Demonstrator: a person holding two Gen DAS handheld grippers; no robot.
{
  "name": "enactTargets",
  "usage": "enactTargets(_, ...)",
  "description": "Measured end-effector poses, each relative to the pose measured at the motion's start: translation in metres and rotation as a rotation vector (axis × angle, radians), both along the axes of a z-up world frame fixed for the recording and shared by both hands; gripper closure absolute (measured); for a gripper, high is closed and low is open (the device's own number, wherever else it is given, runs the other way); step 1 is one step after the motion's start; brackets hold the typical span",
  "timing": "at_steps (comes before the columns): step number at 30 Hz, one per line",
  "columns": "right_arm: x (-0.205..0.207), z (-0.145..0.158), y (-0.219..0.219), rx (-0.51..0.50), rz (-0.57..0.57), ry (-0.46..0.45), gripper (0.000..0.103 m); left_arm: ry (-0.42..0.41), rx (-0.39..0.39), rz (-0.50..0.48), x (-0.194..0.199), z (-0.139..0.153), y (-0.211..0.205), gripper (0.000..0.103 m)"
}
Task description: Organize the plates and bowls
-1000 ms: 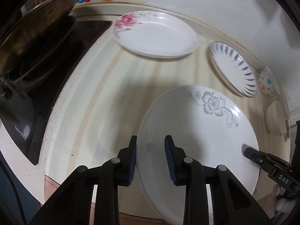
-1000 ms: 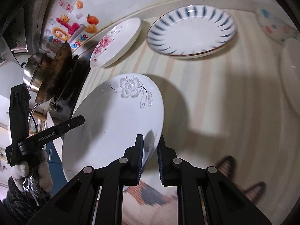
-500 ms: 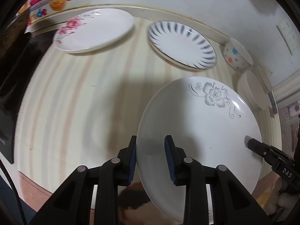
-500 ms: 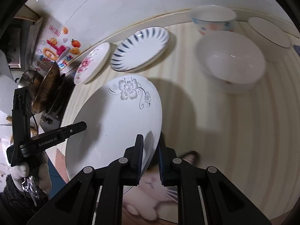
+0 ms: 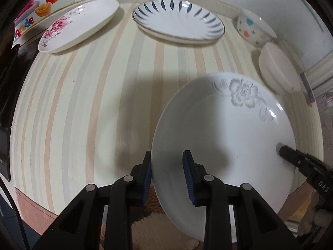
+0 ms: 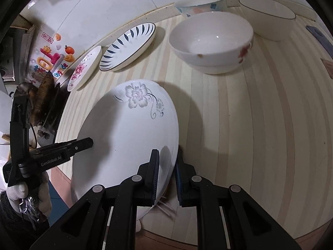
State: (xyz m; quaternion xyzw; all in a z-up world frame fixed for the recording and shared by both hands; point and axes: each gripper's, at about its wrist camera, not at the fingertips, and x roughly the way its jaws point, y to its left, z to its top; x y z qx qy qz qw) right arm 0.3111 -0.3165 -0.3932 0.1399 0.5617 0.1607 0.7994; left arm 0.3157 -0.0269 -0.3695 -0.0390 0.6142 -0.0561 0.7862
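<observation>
A white plate with a grey flower [image 5: 224,129] is held above the striped table by both grippers. My left gripper [image 5: 168,173] is shut on its near left rim. My right gripper [image 6: 166,173] is shut on the opposite rim and shows as a black finger in the left wrist view [image 5: 291,154]. The plate also shows in the right wrist view [image 6: 129,129]. A pink-flower plate [image 5: 79,25] and a blue-striped plate [image 5: 179,23] lie along the back wall. A dotted bowl [image 5: 254,29] and a white bowl [image 5: 278,70] stand at the right.
In the right wrist view a big white bowl with red flowers [image 6: 212,41], the dotted bowl [image 6: 199,4] and a plain bowl with a dark rim [image 6: 268,16] stand at the back. A stove with a pan [image 6: 41,100] is at the left. The table's front edge [image 5: 37,200] is near.
Both grippers have carried the grey-flower plate to the right along the table, away from the stove. The bowls have come into view and are closer.
</observation>
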Motion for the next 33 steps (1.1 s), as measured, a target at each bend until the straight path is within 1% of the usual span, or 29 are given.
enactTargets(2,0.000,-0.002,0.000,0.008,0.003,0.006,0.087,-0.002,0.024,-0.005,-0.004,-0.001,-0.003,0.077)
enactTargets(5,-0.001,-0.004,0.000,0.010,0.011,0.012,0.087,0.006,0.038,0.002,-0.006,-0.001,-0.005,0.077)
enactTargets(9,0.000,-0.012,0.000,0.015,0.023,0.049,0.087,0.008,0.066,0.009,-0.004,-0.001,-0.011,0.077)
enactTargets(13,-0.002,-0.012,0.004,0.005,0.045,0.057,0.087,0.011,0.072,0.017,-0.007,-0.002,-0.011,0.077)
enactTargets(16,0.000,-0.013,0.001,0.012,0.050,0.108,0.087,0.023,0.070,0.027,-0.003,0.002,-0.010,0.077)
enactTargets(17,0.000,-0.012,-0.002,0.012,0.042,0.126,0.086,0.022,0.066,0.037,-0.002,0.008,-0.005,0.077)
enactTargets(19,-0.001,-0.004,-0.012,0.003,0.011,0.162,0.078,-0.004,0.046,0.063,-0.003,0.026,0.010,0.076)
enactTargets(20,-0.002,0.005,-0.017,-0.003,-0.010,0.163,0.070,-0.024,0.040,0.086,-0.002,0.037,0.021,0.075)
enactTargets(21,-0.002,0.013,-0.020,-0.001,-0.021,0.155,0.065,-0.038,0.037,0.104,-0.001,0.046,0.031,0.073)
enactTargets(22,-0.002,0.023,-0.020,0.006,-0.026,0.147,0.063,-0.053,0.029,0.123,0.002,0.054,0.043,0.070)
enactTargets(23,0.001,0.033,-0.018,0.014,-0.028,0.138,0.058,-0.072,0.023,0.149,0.007,0.062,0.058,0.068)
enactTargets(24,0.007,0.048,-0.009,0.025,-0.027,0.119,0.056,-0.086,0.018,0.174,0.013,0.067,0.072,0.068)
enactTargets(25,0.013,0.058,0.001,0.034,-0.018,0.103,0.056,-0.099,0.012,0.198,0.020,0.071,0.088,0.067)
enactTargets(26,0.020,0.066,0.012,0.042,-0.008,0.093,0.053,-0.106,0.007,0.216,0.028,0.072,0.101,0.066)
enactTargets(27,0.032,0.076,0.029,0.055,0.011,0.079,0.048,-0.108,0.002,0.236,0.037,0.071,0.115,0.066)
enactTargets(29,0.061,0.091,0.070,0.081,0.043,0.029,0.043,-0.113,-0.006,0.281,0.061,0.068,0.143,0.066)
enactTargets(30,0.074,0.093,0.087,0.083,0.055,0.013,0.043,-0.114,-0.008,0.298,0.070,0.065,0.154,0.066)
enactTargets(31,0.092,0.094,0.109,0.083,0.071,0.000,0.043,-0.125,0.003,0.318,0.081,0.062,0.166,0.066)
enactTargets(33,0.133,0.094,0.154,0.055,0.088,-0.042,0.043,-0.153,0.058,0.346,0.103,0.057,0.186,0.066)
